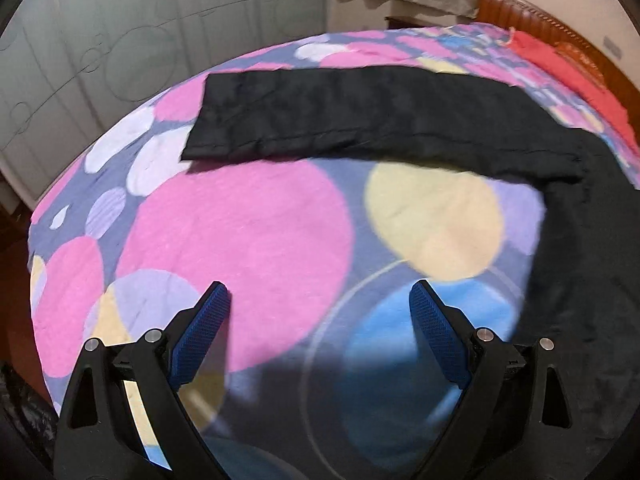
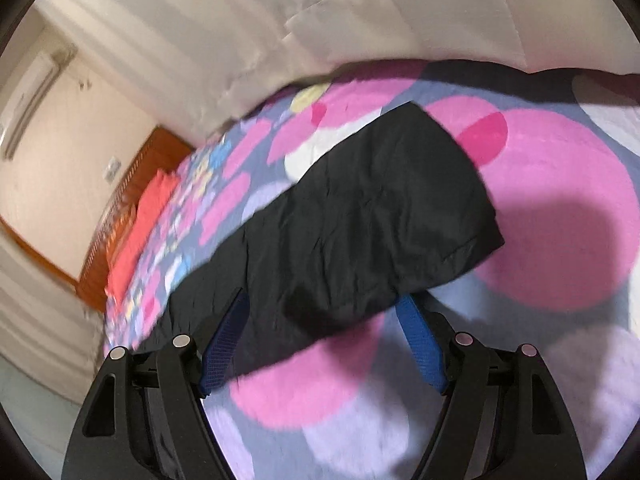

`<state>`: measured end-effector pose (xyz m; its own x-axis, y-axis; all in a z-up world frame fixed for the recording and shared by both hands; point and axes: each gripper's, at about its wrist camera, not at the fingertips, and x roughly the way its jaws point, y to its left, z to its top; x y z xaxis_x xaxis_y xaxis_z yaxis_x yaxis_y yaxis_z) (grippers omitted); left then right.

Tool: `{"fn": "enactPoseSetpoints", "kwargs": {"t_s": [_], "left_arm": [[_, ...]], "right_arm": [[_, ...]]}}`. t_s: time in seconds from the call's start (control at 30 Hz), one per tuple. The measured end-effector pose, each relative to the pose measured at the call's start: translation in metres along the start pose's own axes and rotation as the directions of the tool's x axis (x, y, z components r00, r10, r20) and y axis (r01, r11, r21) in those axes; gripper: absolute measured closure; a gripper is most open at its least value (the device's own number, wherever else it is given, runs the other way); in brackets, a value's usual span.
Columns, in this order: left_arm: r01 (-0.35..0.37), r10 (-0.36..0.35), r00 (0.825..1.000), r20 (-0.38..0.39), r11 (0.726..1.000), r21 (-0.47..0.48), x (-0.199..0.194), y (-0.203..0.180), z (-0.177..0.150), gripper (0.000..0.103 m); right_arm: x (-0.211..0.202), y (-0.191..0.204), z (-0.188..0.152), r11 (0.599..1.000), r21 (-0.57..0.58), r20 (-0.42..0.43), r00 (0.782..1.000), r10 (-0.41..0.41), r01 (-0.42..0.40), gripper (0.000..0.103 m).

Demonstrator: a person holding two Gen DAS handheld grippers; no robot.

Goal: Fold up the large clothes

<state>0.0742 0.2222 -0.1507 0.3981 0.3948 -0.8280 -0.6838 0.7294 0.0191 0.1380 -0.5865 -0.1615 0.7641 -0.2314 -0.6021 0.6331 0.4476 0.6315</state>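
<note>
A large black garment (image 1: 360, 116) lies on a bed with a colourful circle-patterned cover (image 1: 240, 232). One long black part stretches across the far side of the bed, and the rest spreads down the right side (image 1: 592, 280). My left gripper (image 1: 320, 292) is open and empty, hovering over bare cover in front of the garment. In the right wrist view the black garment (image 2: 360, 216) runs diagonally. My right gripper (image 2: 324, 300) is open, with its blue fingers either side of the garment's near edge, which lies partly over them.
A red cloth (image 1: 568, 68) lies near the wooden headboard (image 1: 560, 28) at the far right; it also shows in the right wrist view (image 2: 140, 224). Curtains (image 2: 360, 12) and pale wardrobe doors (image 1: 100, 40) stand beyond the bed edges.
</note>
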Motion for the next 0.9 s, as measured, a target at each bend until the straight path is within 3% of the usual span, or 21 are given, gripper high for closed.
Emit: {"fn": "enactPoseSetpoints", "kwargs": {"t_s": [0.17,0.2,0.27,0.3,0.43,0.6,0.67,0.8,0.9], "left_arm": [[-0.017,0.017,1.000,0.020,1.000,-0.004,0.001,0.003,-0.002,0.011],[-0.011,0.011,1.000,0.023,1.000,-0.010,0.001,0.003,-0.002,0.011],[-0.009,0.009,1.000,0.027,1.000,-0.011,0.000,0.003,-0.003,0.011],[-0.012,0.012,1.000,0.027,1.000,-0.007,0.001,0.002,-0.003,0.010],[-0.020,0.020,0.999,0.032,1.000,0.000,0.006,-0.002,-0.003,0.007],[-0.018,0.019,0.999,0.040,1.000,-0.009,0.011,-0.003,-0.003,0.003],[-0.018,0.018,0.999,0.043,1.000,-0.010,0.012,-0.003,-0.003,0.003],[-0.017,0.018,0.999,0.045,1.000,-0.012,0.011,-0.002,-0.004,0.002],[-0.020,0.020,0.999,0.045,1.000,-0.010,0.012,-0.002,-0.004,0.002]], "right_arm": [[0.010,-0.003,0.013,0.999,0.035,0.076,0.997,-0.008,0.005,0.032],[0.012,-0.001,0.015,0.999,0.036,0.093,0.995,-0.021,0.018,0.050],[0.021,0.000,0.017,0.999,0.040,0.068,0.998,-0.010,0.007,0.076],[0.023,-0.002,0.021,0.999,0.040,0.057,0.998,-0.008,0.005,0.083],[0.015,0.027,0.021,0.996,-0.082,0.084,0.996,-0.020,0.027,0.087],[-0.014,0.097,-0.002,0.954,-0.298,0.111,0.991,0.069,-0.033,0.087],[-0.018,0.130,-0.017,0.921,-0.382,0.087,0.990,0.112,-0.071,0.087],[-0.020,0.209,-0.071,0.809,-0.572,0.024,0.983,0.184,-0.137,0.087],[-0.016,0.257,-0.114,0.735,-0.649,-0.047,0.974,0.221,-0.198,0.087]]}}
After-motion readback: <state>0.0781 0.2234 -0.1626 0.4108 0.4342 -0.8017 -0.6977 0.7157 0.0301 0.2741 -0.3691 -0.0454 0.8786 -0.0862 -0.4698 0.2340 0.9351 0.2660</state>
